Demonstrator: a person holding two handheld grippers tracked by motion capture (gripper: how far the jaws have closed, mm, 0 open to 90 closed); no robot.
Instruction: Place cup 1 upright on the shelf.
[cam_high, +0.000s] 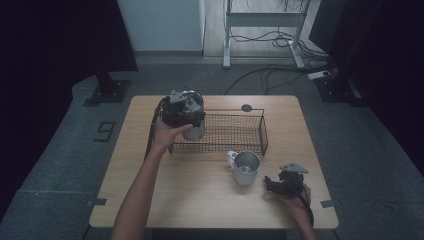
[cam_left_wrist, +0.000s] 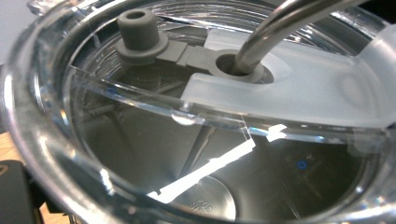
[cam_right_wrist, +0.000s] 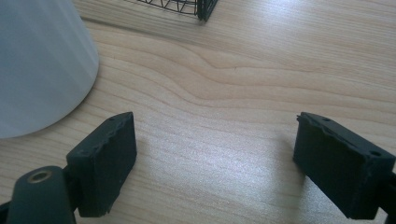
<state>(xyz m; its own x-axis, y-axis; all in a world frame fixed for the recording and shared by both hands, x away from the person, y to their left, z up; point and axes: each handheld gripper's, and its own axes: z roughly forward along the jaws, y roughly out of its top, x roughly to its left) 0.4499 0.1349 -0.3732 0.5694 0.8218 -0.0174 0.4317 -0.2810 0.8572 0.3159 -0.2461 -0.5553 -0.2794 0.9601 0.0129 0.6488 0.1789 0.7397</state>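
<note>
A steel tumbler (cam_high: 195, 132) with a clear lid (cam_left_wrist: 224, 93) and a metal straw (cam_left_wrist: 275, 28) stands upright at the left end of a black wire basket (cam_high: 263, 131). My left gripper (cam_high: 184, 114) comes down on its top and is shut on the tumbler at the rim; one black jaw shows at the lower left of the left gripper view. A steel mug (cam_high: 246, 167) stands on the table in front of the basket. Just right of it, low over the wood, my right gripper (cam_high: 272, 184) is open, with only bare table between its jaws (cam_right_wrist: 215, 158).
In the right gripper view the mug's pale wall (cam_right_wrist: 37, 65) is at the left, and a basket corner (cam_right_wrist: 196, 7) is at the top. A dark round disc (cam_high: 246, 107) lies behind the basket. The wooden table (cam_high: 200, 200) has dark screens and cables beyond it.
</note>
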